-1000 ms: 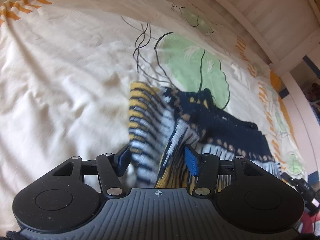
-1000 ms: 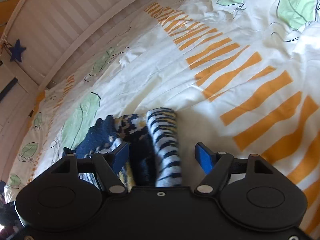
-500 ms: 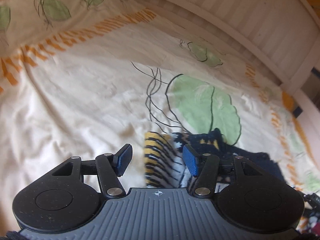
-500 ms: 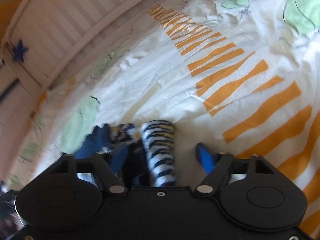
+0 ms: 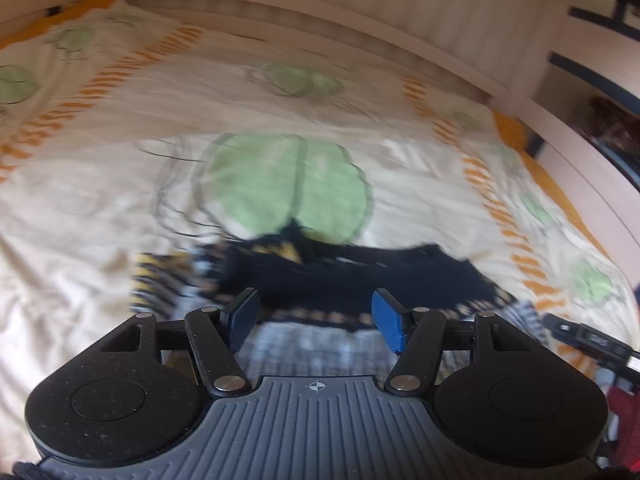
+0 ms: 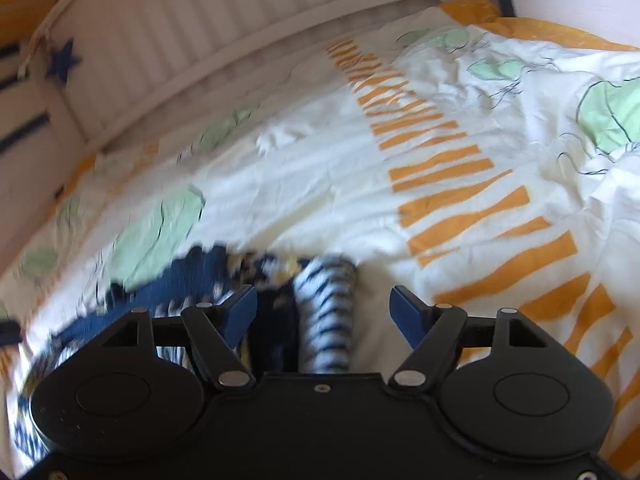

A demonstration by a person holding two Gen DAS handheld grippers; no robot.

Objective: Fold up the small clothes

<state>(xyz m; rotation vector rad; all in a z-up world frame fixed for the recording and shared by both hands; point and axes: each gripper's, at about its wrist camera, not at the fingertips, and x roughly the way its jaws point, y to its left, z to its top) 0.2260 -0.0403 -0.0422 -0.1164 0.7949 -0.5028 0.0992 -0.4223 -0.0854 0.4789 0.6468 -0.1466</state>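
- Both claws, left (image 5: 316, 316) and right (image 6: 323, 312), are opening over the sweater (image 5: 360, 280), gripping nothing.
- We judge the sweater soft, light, floppy; we'd pinch the striped sleeve (image 6: 326, 308) lying between the right claw's fingers.

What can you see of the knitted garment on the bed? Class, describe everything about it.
The garment looks knitted, mainly navy, with yellow and white patterned bands and a striped section in white, navy and yellow. It lies bunched and partly folded on the bed cover, its top edge over a green leaf print. In the right wrist view a striped sleeve extends between the open fingers of the right tool, which are opening and not pressing it. The left tool, also opening, hangs above it. Blur hides finer detail.
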